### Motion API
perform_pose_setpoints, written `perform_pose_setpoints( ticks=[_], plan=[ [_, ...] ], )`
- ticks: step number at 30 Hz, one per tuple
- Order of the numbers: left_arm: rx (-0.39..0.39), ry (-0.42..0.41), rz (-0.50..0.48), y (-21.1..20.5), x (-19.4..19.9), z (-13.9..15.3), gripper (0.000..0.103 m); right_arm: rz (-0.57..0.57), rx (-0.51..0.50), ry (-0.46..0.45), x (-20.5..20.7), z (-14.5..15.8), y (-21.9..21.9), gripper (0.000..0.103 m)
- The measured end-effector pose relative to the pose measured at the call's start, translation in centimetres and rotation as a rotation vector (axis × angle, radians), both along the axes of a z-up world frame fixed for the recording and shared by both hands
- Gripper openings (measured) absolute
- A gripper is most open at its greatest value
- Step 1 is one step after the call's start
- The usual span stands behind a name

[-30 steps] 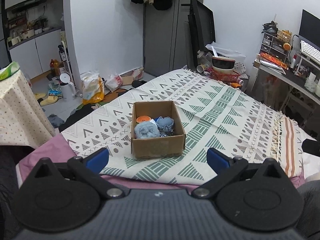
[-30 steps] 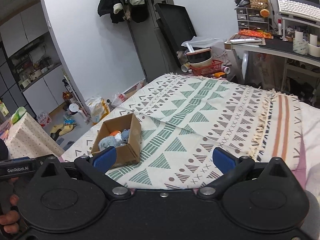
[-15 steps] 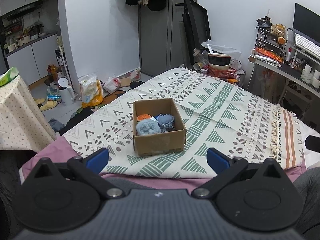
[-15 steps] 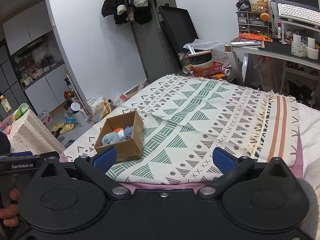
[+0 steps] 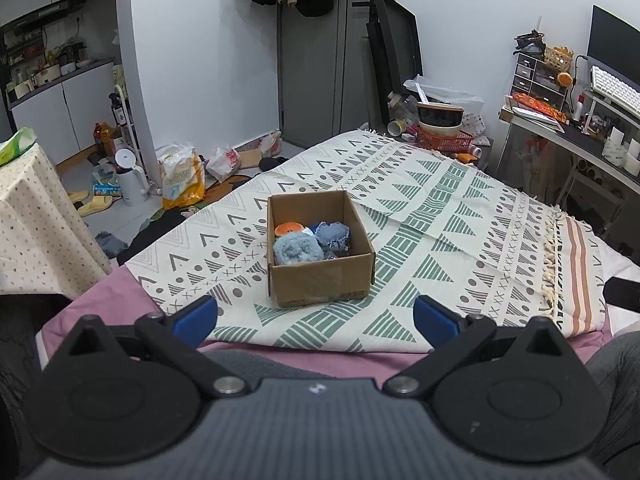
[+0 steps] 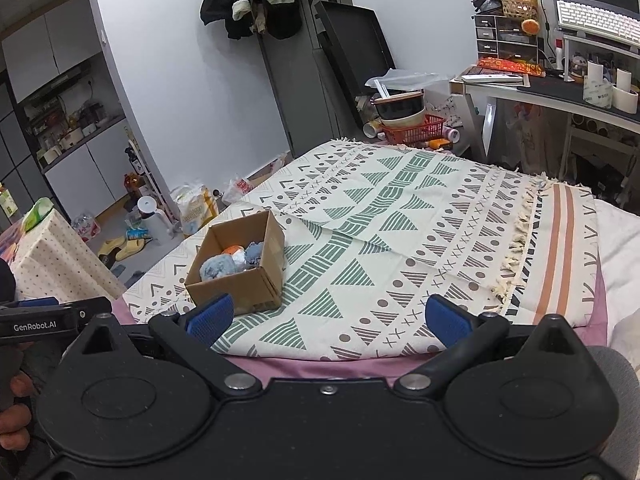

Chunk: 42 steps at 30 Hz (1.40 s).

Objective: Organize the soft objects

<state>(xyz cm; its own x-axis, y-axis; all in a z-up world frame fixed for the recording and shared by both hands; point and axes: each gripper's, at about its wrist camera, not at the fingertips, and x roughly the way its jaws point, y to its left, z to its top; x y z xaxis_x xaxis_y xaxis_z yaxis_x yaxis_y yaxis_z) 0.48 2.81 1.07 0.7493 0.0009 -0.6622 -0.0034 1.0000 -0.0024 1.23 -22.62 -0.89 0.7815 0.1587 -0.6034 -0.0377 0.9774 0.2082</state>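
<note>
A small cardboard box [image 5: 320, 280] [image 6: 240, 284] sits on the patterned blanket [image 5: 440, 248] [image 6: 400, 240] near the bed's front left edge. Inside lie a pale blue fluffy ball [image 5: 297, 250] [image 6: 217, 267], a darker blue soft piece [image 5: 333, 234] [image 6: 255, 252] and an orange one [image 5: 290, 229] [image 6: 232, 249]. My left gripper [image 5: 316, 318] is open and empty, held back from the box over the bed's front edge. My right gripper [image 6: 328, 318] is open and empty too, to the right of the box. The left gripper's body [image 6: 52, 318] shows at the left edge of the right wrist view.
A dotted tablecloth [image 5: 36, 220] covers a table at the left. Bags, slippers and a white kettle [image 5: 130, 184] litter the floor beyond the bed. A red basket with bowls [image 5: 442, 128] stands at the bed's far end, a desk [image 5: 568, 132] at the right.
Both grippers have drawn back and risen a little, so the box looks smaller and farther away. Both stay open and empty; the box has not moved.
</note>
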Motion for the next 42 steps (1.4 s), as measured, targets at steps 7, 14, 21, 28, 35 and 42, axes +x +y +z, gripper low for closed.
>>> perform_pose_setpoints(
  ticks=[7, 14, 21, 28, 35, 42],
  plan=[
    [-0.001, 0.002, -0.003, 0.01, -0.04, -0.09, 0.103, -0.004, -0.003, -0.003, -0.08, -0.02, 0.04, 0.103],
    [0.003, 0.0, -0.007, -0.12, -0.08, -0.01, 0.103, -0.01, -0.007, -0.005, -0.07, 0.08, -0.17, 0.103],
    [0.003, 0.0, -0.008, -0.12, -0.1, -0.02, 0.103, -0.013, -0.014, -0.007, -0.11, 0.08, -0.29, 0.103],
    [0.014, -0.003, -0.004, -0.21, -0.12, -0.01, 0.103, -0.011, -0.014, -0.004, -0.02, 0.03, -0.29, 0.103],
    [0.011, 0.0, -0.009, -0.13, -0.25, -0.28, 0.103, -0.015, -0.018, -0.004, -0.04, -0.01, -0.17, 0.103],
    [0.011, 0.0, -0.008, -0.14, -0.23, -0.28, 0.103, -0.015, -0.019, -0.004, -0.02, 0.01, -0.16, 0.103]
  ],
)
